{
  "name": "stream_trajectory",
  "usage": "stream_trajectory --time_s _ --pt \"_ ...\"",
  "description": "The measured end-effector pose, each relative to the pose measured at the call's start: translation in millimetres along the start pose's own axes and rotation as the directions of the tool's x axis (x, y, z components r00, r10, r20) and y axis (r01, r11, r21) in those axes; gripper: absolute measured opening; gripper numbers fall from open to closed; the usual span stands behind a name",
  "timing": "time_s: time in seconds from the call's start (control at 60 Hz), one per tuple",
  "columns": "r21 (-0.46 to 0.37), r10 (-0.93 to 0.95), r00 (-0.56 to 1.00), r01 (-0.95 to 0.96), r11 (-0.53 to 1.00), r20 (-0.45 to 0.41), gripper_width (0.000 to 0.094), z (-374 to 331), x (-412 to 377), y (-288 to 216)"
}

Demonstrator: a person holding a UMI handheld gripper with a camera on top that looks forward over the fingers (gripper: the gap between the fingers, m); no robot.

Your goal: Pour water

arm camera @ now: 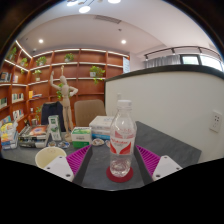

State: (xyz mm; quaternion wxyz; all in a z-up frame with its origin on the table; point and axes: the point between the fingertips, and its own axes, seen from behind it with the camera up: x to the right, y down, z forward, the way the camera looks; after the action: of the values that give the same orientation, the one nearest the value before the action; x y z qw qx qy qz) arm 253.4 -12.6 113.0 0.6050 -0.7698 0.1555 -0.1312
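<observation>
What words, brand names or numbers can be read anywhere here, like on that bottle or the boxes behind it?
None can be read.
Bottle, standing between the gripper fingers: a red and white label, print too small to read.
Boxes on the table: printing blurred.
Shelves on the back wall: books and items too small to read.

There is a single view, and it rides on the hand-held gripper (112, 160), low above a dark grey table top (165, 140) and looking level along the two fingers with magenta inner pads (78, 158). A clear plastic water bottle with a red-and-white label (122, 140) stands very near the lens, between the fingers. Beyond them the wide angle takes in wooden wall shelves (60, 70) and a white partition wall (180, 100) — all bowed by the lens.
</observation>
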Motion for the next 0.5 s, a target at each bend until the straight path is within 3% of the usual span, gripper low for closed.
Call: stream_trajectory --time_s 0.3,0.5 --pt "-0.03 -0.038 0.995 0.041 0.999 0.092 0.0884 -121.8 -28.3 7.6" --pt "0.015 0.003 0.989 -0.006 1.0 0.145 0.0884 -179.3 -50.3 -9.8"
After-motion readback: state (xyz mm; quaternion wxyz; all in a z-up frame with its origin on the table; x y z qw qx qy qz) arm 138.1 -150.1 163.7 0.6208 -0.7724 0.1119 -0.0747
